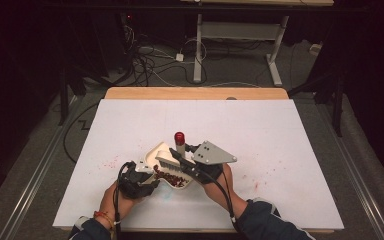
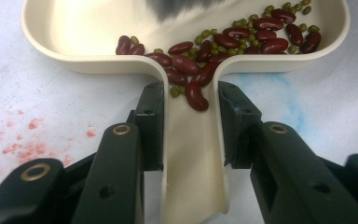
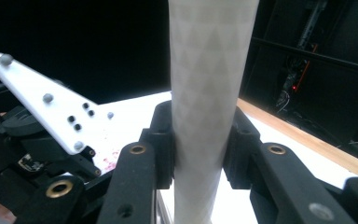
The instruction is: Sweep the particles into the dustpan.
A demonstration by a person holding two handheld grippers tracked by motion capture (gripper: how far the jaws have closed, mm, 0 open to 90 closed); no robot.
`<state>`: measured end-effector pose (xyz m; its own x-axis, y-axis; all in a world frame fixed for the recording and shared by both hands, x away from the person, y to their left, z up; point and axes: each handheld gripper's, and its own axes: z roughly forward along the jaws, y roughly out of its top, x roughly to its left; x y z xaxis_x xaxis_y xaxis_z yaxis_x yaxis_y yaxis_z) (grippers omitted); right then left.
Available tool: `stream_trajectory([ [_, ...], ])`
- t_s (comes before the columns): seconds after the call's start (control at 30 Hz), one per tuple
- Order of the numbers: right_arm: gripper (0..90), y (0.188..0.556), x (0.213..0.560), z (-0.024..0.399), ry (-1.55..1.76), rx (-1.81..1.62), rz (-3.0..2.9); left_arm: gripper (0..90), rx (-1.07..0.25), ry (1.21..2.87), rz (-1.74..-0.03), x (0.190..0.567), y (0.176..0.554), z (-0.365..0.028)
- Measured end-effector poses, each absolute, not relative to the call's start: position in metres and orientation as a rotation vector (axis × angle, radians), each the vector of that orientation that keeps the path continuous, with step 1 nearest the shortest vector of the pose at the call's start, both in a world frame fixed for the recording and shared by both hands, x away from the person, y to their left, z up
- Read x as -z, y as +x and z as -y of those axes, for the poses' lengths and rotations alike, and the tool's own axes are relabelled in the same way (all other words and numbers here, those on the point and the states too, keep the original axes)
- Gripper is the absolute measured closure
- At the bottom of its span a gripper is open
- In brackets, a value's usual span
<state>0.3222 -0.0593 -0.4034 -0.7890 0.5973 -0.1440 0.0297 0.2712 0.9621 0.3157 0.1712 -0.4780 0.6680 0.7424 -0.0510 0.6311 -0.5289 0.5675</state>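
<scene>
Dark room — cables [image 1: 147, 62] on floor [image 1: 240, 72]

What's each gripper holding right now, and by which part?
The left gripper clamps the cream dustpan by its handle. The right gripper clamps the brush by its pale handle, bristles over the pan.

high: above, facing forward-down, far | left gripper view: close on dustpan [image 2: 186, 28] | right gripper view: close on brush handle [image 3: 205, 93]
</scene>
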Motion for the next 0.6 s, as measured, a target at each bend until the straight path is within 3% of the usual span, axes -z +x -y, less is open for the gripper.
stream_trajectory([
  [0.6,69.9,0.332,0.365,0.121,0.517,-1.529,-2.061,63.2,-0.270,2.297,-1.084,0.477,0.317,-0.184],
])
